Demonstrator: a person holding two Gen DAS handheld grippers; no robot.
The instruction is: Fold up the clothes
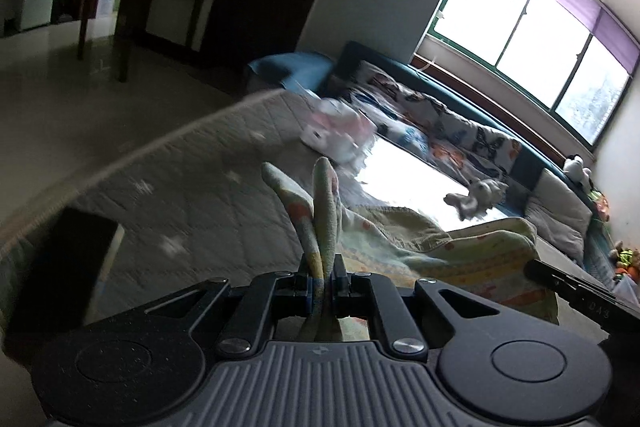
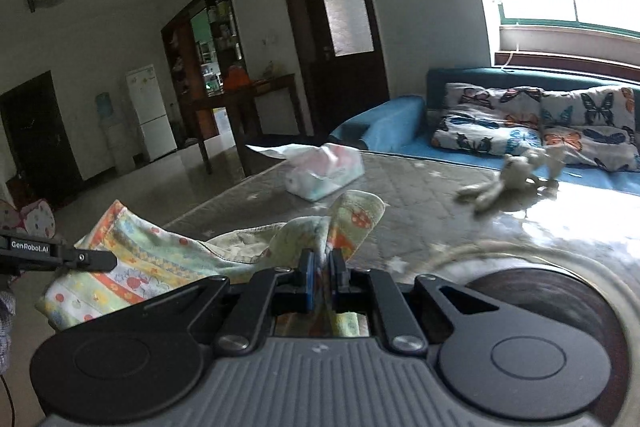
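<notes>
A pale patterned garment (image 1: 472,259) with orange and yellow prints hangs lifted above the grey quilted mattress (image 1: 192,195). My left gripper (image 1: 323,277) is shut on one corner of it, and the pinched cloth sticks up between the jaws. In the right wrist view my right gripper (image 2: 322,273) is shut on another corner of the same garment (image 2: 160,267), which bunches up ahead of the jaws. The cloth sags between the two grippers. The tip of the right gripper shows at the right edge of the left wrist view, and the left gripper's tip pokes in at the left of the right wrist view.
A soft tissue pack (image 2: 324,171) and a plush toy (image 2: 504,179) lie farther along the mattress. Butterfly-print cushions (image 2: 532,123) line the blue sofa back under the window (image 1: 532,23). A dark table (image 2: 244,95), a white fridge (image 2: 150,111) and a door (image 2: 340,27) stand beyond the tiled floor.
</notes>
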